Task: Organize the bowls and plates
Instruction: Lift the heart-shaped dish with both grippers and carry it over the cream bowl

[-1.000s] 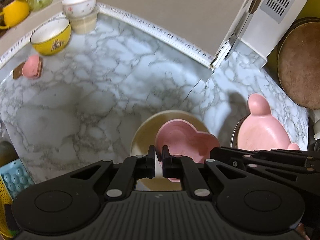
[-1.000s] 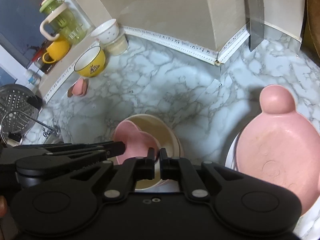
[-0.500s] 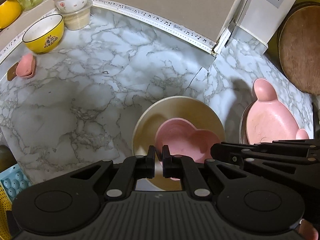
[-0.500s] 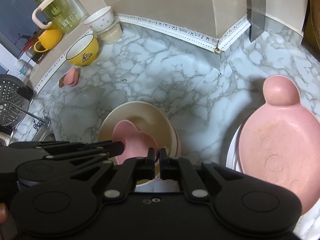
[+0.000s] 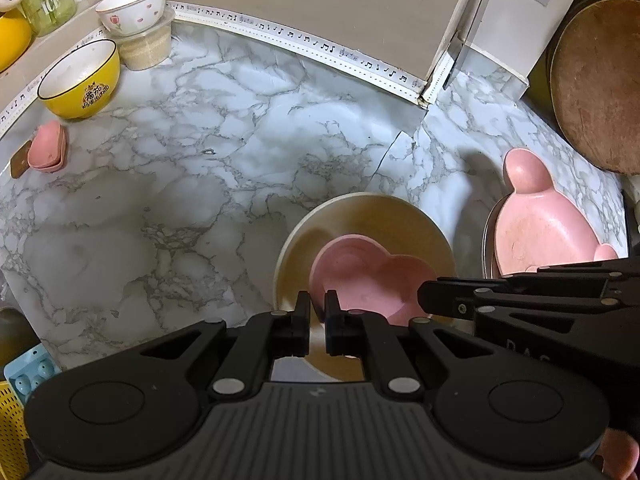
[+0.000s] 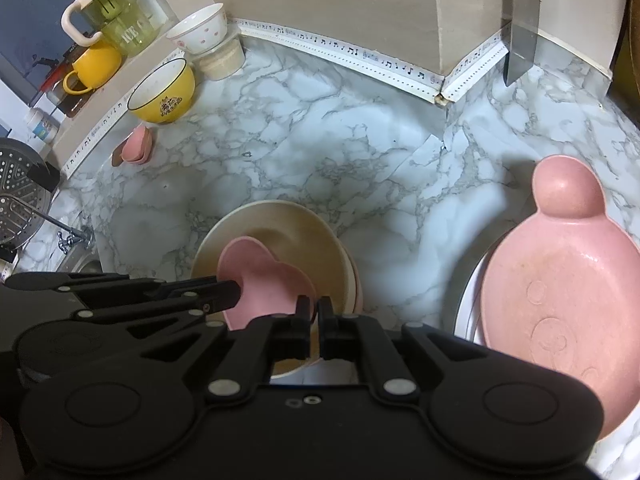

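A pink heart-shaped dish point(image 5: 360, 276) lies inside a cream bowl point(image 5: 372, 216) on the marble counter point(image 5: 180, 208); both show in the right wrist view too, the dish point(image 6: 264, 280) in the cream bowl point(image 6: 280, 224). My left gripper point(image 5: 317, 312) is shut on the pink dish's near rim. My right gripper point(image 6: 314, 316) is shut on the dish's rim from the other side. A pink bear-shaped plate point(image 5: 536, 224) lies on a white plate at the right point(image 6: 560, 280).
A yellow bowl point(image 5: 80, 80), a white flowered bowl point(image 5: 132, 8) on a plastic tub and a small pink dish point(image 5: 46, 146) stand at the back left. A round wooden board point(image 5: 596, 80) leans at the right. A sink tap point(image 6: 68, 236) is at the left.
Both grippers have pulled back and up from the counter, so more of the cream bowl and back wall shows. Both stay shut on the pink dish.
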Demonstrator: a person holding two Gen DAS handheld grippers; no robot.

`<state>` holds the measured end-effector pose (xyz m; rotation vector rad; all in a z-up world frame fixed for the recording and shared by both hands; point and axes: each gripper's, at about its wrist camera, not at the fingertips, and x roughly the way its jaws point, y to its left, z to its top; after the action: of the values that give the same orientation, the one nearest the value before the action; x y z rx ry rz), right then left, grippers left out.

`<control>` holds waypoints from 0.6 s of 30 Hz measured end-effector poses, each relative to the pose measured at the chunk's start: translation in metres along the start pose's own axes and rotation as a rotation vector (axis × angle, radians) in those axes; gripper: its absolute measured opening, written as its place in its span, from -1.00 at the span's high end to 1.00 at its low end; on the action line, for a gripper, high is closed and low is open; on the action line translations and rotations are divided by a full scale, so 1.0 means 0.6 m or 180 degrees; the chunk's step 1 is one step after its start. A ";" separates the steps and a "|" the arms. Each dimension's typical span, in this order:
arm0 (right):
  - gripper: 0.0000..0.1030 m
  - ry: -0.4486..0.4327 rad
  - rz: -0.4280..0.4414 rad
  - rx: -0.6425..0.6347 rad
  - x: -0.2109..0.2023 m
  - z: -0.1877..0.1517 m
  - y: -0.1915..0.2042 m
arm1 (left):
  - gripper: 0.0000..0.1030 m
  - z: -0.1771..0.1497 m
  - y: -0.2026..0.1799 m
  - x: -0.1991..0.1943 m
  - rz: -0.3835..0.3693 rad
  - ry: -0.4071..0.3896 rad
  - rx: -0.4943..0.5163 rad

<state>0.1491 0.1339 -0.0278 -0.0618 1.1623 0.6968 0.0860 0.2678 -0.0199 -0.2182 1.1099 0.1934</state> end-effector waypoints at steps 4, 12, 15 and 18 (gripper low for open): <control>0.93 0.0025 -0.0010 0.0012 0.008 0.003 -0.001 | 0.88 -0.001 0.002 0.002 -0.0026 0.0043 0.0049; 0.93 0.0052 -0.0070 -0.0034 0.025 0.003 0.004 | 0.87 -0.001 0.001 0.004 0.0012 0.0092 0.0137; 0.93 0.0050 -0.0071 -0.0017 0.028 0.005 0.001 | 0.87 0.000 -0.002 0.003 0.0007 0.0087 0.0194; 0.94 0.0043 -0.0084 -0.0033 0.028 0.005 0.002 | 0.87 0.001 0.002 -0.001 -0.0055 0.0099 0.0176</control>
<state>0.1544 0.1436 -0.0406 -0.0904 1.1688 0.6799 0.0859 0.2691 -0.0194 -0.1820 1.1425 0.1439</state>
